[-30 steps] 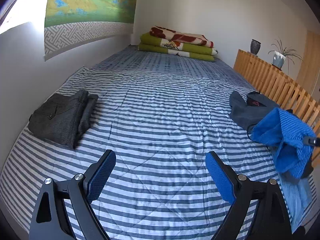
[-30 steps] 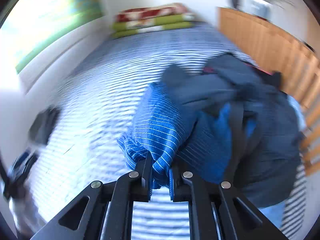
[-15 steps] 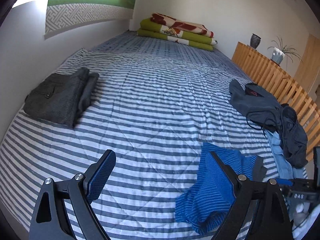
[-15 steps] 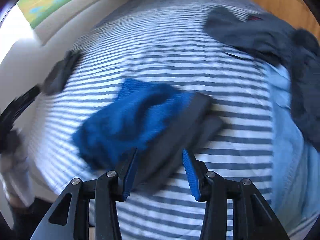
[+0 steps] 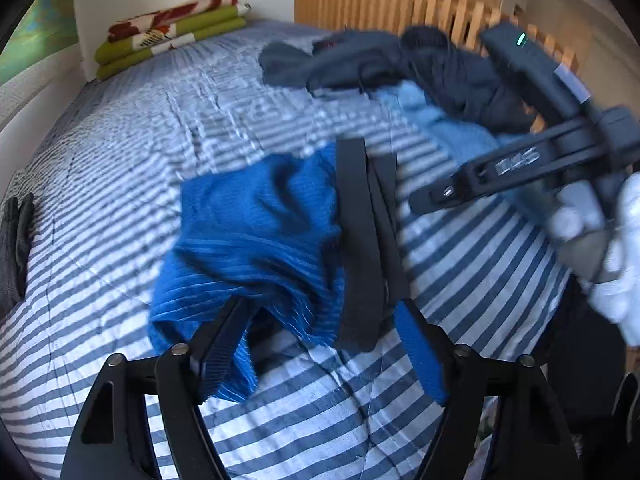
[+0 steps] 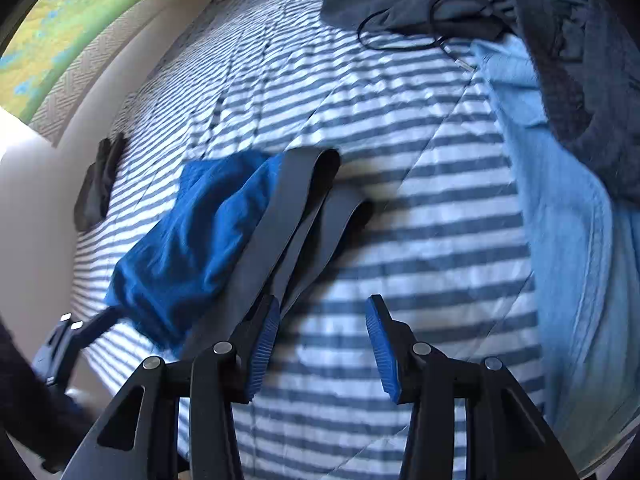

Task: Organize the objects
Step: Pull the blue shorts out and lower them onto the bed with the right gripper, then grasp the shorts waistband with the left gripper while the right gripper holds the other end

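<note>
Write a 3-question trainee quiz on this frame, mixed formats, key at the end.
1. True or false: the right gripper is shut on the blue striped garment.
2. Which lies nearest the wooden slatted rail? A) the folded grey trousers B) the pile of dark clothes C) the blue striped garment
3. Fill in: the folded green and red blankets lie at the far end of the ____ bedspread.

Key: 1 false, its jaws stand apart, as do those of the left gripper; 2 B; 3 striped.
</note>
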The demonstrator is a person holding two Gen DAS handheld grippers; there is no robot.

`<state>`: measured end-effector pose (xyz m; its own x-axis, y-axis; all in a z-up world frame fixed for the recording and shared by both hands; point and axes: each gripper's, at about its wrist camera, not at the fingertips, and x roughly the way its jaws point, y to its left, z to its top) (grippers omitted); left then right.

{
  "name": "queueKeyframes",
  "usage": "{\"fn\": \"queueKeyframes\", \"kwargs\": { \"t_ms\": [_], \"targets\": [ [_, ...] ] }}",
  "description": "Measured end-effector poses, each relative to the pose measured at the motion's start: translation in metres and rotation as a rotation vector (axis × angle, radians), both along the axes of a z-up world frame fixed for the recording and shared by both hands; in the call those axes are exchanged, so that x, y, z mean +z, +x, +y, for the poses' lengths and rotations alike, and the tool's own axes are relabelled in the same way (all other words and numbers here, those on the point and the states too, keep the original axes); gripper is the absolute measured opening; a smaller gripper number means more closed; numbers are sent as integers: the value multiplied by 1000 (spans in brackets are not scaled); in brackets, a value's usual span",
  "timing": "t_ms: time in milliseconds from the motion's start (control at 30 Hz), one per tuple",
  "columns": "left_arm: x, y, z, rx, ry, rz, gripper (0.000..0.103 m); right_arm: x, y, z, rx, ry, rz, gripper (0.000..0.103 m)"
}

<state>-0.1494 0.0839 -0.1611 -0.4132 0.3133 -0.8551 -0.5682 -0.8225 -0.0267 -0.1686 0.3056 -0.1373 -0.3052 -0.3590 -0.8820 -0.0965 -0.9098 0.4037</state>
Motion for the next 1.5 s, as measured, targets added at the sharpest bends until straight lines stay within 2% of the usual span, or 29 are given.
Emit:
{"fn": "queueKeyframes", "kwargs": {
  "t_ms": [67, 133, 200, 233, 267, 467, 600, 700, 767, 833, 900, 933, 1000, 1067, 1167, 1300, 1400, 1500],
  "targets": [
    [-15, -3, 5, -1, -37, -18, 65, -2, 3, -8, 13, -8, 4, 41],
    [-28, -12, 3, 15, -52, -53, 35, -4, 6, -12, 24, -12, 7, 41],
    [-32, -20, -5, 38, -11, -93, 23, -7, 4, -17, 28, -14, 2, 41],
    [-29, -22, -9, 48, 11, -103, 10, -9, 3, -20, 30, -25, -2, 41],
    [-24, -22, -13, 57, 24, -99, 4, -10, 2, -21, 28, -35, -5, 41],
    [9, -30, -42, 114, 72, -15, 3, -4, -8, -14, -3, 0, 41, 41],
    [23, -46, -64, 183, 110, -6, 3, -5, -20, -1, -50, 17, 48, 41],
    [28, -54, -82, 190, 127, -18, 4, -7, -29, 4, -64, 29, 52, 41],
    [34, -52, -86, 175, 116, -36, 13, -10, -35, 5, -70, 46, 46, 41],
    [48, -48, -88, 171, 128, -6, 48, -14, -35, 7, -66, 20, 39, 41],
    [63, -45, -82, 166, 170, 33, 63, -15, -30, 13, -75, -15, 41, 41],
    [71, -45, -76, 151, 175, 54, 65, -15, -28, 14, -77, -22, 44, 41],
    [74, -52, -52, 116, 128, 64, 65, -14, -21, 18, -73, -20, 50, 41],
    [68, -67, -24, 70, 99, 22, 65, -13, -11, 22, -67, -33, 58, 41],
    [46, -100, 24, 43, 72, -98, 65, -7, 0, 25, -57, -32, 81, 41],
    [20, -123, 86, -14, -19, -151, 65, -1, 15, 32, -53, -34, 115, 41],
    [-10, -134, 112, -28, -67, -196, 64, -1, 22, 37, -46, -13, 129, 41],
    [-24, -147, 115, 20, -79, -229, 32, -4, 22, 42, -46, -35, 127, 41]
  ]
}}
